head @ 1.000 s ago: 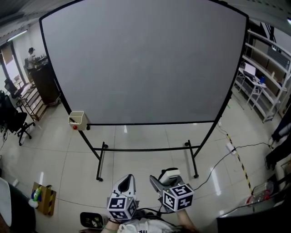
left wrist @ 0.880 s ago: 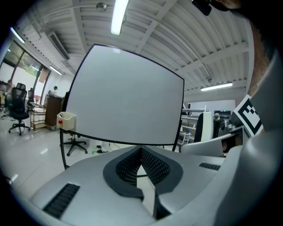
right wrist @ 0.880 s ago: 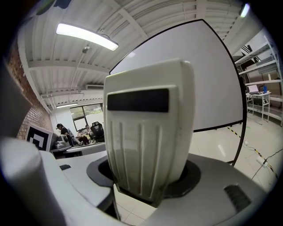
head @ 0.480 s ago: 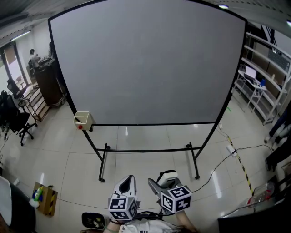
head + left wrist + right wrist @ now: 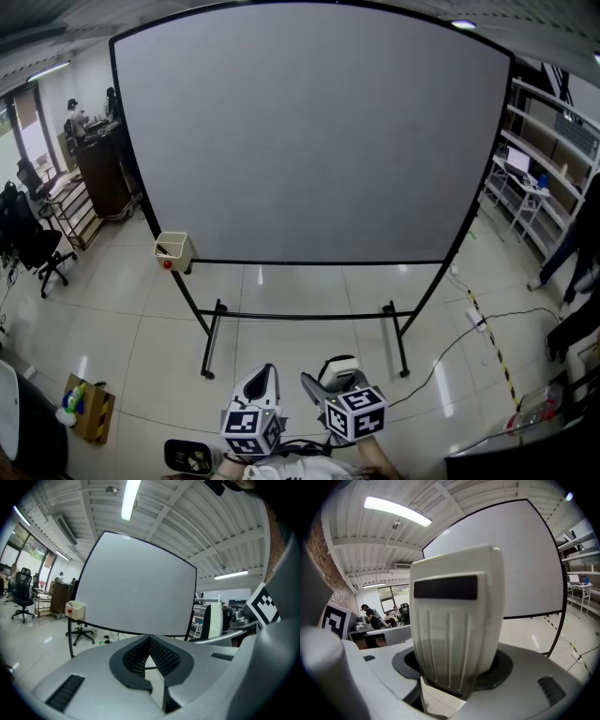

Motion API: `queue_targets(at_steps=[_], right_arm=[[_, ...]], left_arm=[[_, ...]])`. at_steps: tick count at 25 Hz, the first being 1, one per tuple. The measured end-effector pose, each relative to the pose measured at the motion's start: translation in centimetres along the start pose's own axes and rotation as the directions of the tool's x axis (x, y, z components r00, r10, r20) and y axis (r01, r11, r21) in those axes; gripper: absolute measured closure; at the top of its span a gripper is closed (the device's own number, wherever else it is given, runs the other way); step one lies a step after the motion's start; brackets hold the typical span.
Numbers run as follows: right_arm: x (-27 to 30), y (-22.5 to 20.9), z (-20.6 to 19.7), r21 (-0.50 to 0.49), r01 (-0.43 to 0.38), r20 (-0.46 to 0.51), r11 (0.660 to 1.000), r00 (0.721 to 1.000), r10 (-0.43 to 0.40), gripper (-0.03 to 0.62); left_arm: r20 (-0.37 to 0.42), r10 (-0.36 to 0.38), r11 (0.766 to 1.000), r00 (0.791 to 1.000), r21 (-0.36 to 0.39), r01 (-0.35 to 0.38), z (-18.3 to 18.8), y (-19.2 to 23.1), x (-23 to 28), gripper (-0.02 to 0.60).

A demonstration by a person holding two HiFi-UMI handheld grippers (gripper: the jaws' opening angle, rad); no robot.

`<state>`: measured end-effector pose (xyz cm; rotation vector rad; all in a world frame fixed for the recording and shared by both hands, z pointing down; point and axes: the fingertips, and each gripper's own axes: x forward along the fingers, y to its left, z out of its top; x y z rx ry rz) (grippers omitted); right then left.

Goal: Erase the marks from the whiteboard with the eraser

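Observation:
A large whiteboard (image 5: 309, 131) on a black wheeled stand fills the head view; its surface looks plain, with no marks that I can make out. It shows again as the whiteboard (image 5: 136, 597) in the left gripper view and the whiteboard (image 5: 520, 564) in the right gripper view. My right gripper (image 5: 330, 379) is low in the head view, shut on a white ribbed eraser (image 5: 454, 620) with a dark strip. The left gripper (image 5: 262, 378) beside it is shut with nothing in it. Both are well short of the board.
A small cream box (image 5: 172, 247) with a red knob hangs at the board's lower left corner. A cable (image 5: 469, 323) runs across the tiled floor at right. Shelving (image 5: 553, 178) stands at right; office chairs (image 5: 33, 248) and a desk with people are at left.
The whiteboard has shifted a little lower and to the right in the head view. Both grippers stay low and close together, the right one edging slightly left.

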<state>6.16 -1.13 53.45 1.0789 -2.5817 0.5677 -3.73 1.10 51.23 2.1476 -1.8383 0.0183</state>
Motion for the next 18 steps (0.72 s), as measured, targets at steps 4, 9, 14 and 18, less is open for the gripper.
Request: queue_targets(at_steps=[4,9,14,18], right_arm=[[-0.3,-0.4,0.0,0.013,0.006,0.005,1.0,1.0,-0.006,0.322],[-0.7,-0.7,-0.3,0.031,0.01,0.008,0.999,1.0,-0.011,0.322],[-0.6,-0.6,-0.5,0.016,0.014,-0.004,1.0,1.0,-0.013,0.322],[-0.5,-0.2,-0.7,0.005,0.015,-0.014,1.0,1.0,-0.015,0.322]], left_arm=[[-0.012,-0.003,1.0,1.0,0.001,0.003,-0.1,-0.3,0.2,0.581],[-0.016,-0.011,1.0,1.0,0.004,0.011,-0.4,-0.6,0.3,0.581],[-0.025,-0.032,0.999,0.999,0.011,0.033,-0.7,-1.0,0.3,0.581],[-0.024,-0.031,0.999,0.999,0.012,0.031,-0.5,-0.9,0.0,0.581]])
